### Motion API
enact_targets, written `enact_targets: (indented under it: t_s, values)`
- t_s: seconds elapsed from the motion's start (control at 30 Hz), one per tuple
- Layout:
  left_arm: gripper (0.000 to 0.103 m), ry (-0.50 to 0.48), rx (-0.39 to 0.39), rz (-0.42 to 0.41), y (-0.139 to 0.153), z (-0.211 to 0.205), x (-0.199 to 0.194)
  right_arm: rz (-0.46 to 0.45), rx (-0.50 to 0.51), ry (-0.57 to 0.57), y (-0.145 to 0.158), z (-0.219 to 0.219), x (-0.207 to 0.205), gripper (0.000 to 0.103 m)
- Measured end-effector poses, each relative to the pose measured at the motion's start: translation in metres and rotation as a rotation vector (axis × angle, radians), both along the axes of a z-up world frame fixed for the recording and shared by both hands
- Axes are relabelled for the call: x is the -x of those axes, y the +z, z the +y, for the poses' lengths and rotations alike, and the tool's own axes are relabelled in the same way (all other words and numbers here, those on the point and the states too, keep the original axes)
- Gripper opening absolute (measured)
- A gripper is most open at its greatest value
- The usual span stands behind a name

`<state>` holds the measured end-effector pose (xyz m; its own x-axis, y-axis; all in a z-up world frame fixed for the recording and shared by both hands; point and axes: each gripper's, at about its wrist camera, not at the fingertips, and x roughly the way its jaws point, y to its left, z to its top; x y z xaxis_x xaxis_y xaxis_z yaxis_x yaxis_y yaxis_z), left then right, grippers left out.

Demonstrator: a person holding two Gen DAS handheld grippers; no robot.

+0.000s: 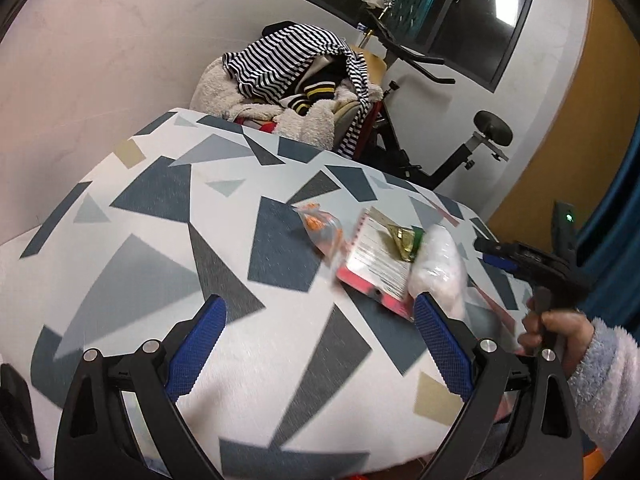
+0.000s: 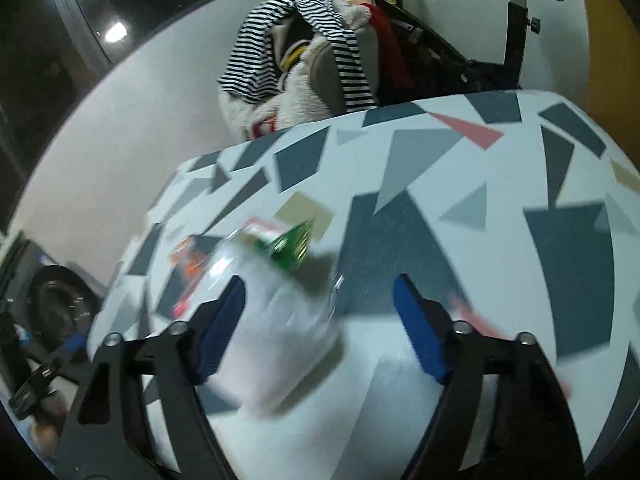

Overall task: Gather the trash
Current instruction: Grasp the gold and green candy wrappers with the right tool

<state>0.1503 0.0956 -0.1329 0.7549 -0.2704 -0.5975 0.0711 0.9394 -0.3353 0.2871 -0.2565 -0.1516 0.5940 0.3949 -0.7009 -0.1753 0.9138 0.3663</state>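
Trash [image 1: 384,256] lies on the table [image 1: 160,280] ahead of both downward-tilted, open-jawed, empty grippers.

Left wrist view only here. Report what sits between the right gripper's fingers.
Observer: A blurred clear bag lies in the right gripper, against one pad.
Operator: Say whether both pads press it.
Observer: No. The jaws stand open, and the other pad has only bare table before it.
Operator: Check the floor beyond the table's edge.
Observer: A dark round drum stands there, low at the picture's left.
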Motion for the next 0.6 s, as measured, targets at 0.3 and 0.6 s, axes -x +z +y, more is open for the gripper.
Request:
enact_targets:
  t_s: [0.3, 0.6]
  values:
    - [0.086, 0.006, 0.044, 0.052, -0.014, 0.005, -0.047, 0.105, -0.069, 0.116, -0.031, 0.029, -0.073, 0.064]
    - [0.073, 0.026, 0.166, 0.106, -0.028, 0.01, -0.083, 0.094, -0.222, 0.058, -0.032, 0.018, -0.07, 0.03]
